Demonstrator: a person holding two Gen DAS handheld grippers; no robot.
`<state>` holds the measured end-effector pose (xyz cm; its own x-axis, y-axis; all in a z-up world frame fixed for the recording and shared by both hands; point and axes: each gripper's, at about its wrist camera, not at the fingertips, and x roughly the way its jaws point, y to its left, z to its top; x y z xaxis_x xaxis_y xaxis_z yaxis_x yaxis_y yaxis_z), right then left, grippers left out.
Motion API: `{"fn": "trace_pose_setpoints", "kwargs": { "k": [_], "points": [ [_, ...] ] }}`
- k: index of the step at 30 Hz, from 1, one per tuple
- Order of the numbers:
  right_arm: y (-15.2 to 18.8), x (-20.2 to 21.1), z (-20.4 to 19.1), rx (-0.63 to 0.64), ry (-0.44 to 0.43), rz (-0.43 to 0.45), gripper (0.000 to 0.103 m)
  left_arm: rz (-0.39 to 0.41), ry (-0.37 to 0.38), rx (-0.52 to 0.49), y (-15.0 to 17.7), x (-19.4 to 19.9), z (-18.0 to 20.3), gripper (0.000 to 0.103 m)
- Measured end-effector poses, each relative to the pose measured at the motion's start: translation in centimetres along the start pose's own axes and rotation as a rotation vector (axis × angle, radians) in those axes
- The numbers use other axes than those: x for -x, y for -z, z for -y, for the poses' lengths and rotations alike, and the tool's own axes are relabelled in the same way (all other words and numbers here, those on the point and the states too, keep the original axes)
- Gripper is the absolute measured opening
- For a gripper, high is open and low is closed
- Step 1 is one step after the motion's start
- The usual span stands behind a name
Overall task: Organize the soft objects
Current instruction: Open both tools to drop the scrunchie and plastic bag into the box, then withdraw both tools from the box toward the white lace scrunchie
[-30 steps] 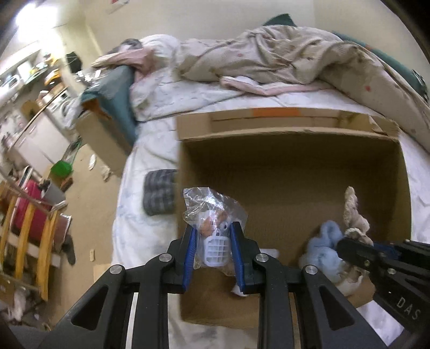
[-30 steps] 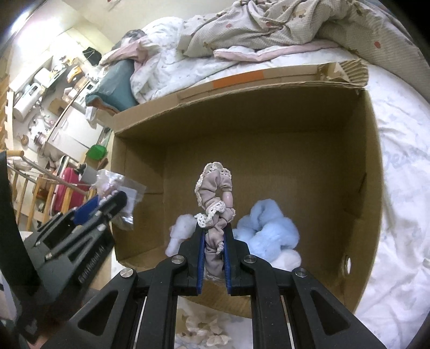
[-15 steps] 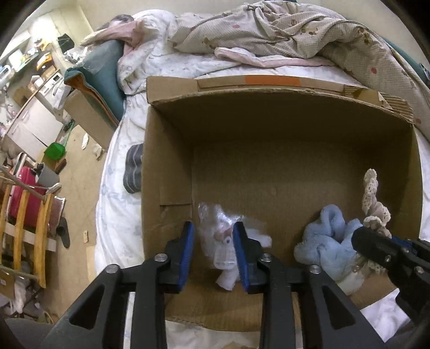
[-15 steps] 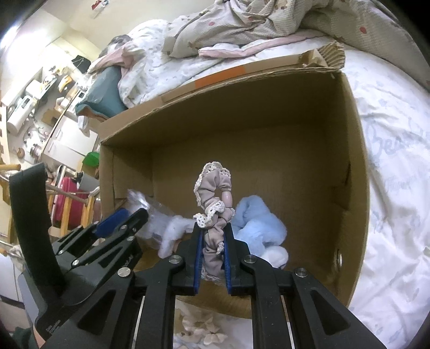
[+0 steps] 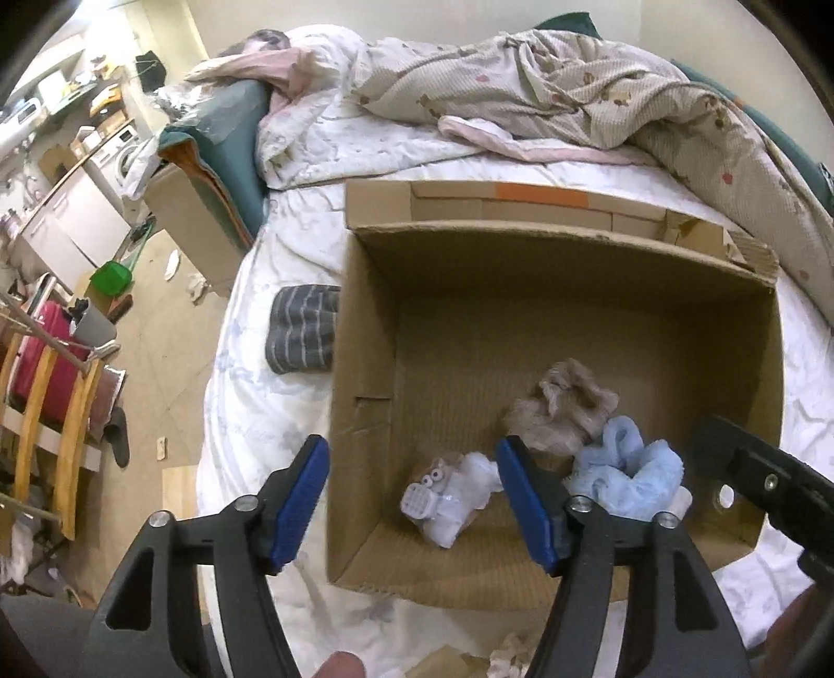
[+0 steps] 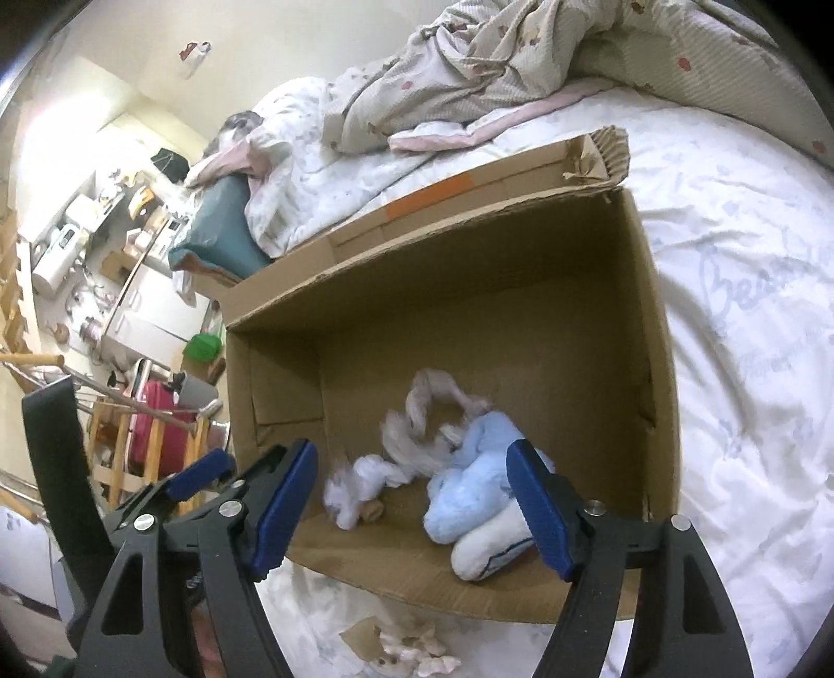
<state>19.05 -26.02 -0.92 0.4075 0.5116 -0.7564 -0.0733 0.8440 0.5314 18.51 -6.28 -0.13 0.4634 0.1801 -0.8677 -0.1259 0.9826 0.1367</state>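
Both tools' jaws have just been opening and now stand spread and empty, the left tool (image 5: 412, 500) having dropped its clear plastic-wrapped toy (image 5: 443, 495) and the right tool (image 6: 412, 500) its beige lace-trimmed scrunchie (image 6: 432, 412) into the brown cardboard box (image 5: 365, 365), so lift straight clear.

A bed (image 5: 365, 172) with a white printed sheet fills the middle, a rumpled beige quilt (image 5: 573, 99) heaped at twelve o'clock. Cream walls (image 6: 130, 47) rise behind. At nine o'clock lies a tan floor (image 5: 172, 334) strewn with clutter: a wooden rack (image 5: 47, 412), a red suitcase (image 5: 39, 360), a green bin (image 5: 110, 277). White cabinets (image 5: 83, 208) stand at ten o'clock under bright light.
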Motion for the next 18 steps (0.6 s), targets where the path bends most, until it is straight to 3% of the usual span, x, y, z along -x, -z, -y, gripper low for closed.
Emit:
{"fn": "trace_pose_setpoints", "kwargs": {
  "k": [5, 18],
  "points": [
    [0.6, 0.7, 0.4, -0.003, 0.025, 0.011, 0.079, 0.038, 0.018, 0.023, 0.6, 2.1, -1.2, 0.080],
    [4.2, 4.0, -1.0, 0.109, 0.088, 0.048, 0.079, 0.054, 0.036, 0.033, 4.3, 5.1, -4.8, 0.080]
  ]
}}
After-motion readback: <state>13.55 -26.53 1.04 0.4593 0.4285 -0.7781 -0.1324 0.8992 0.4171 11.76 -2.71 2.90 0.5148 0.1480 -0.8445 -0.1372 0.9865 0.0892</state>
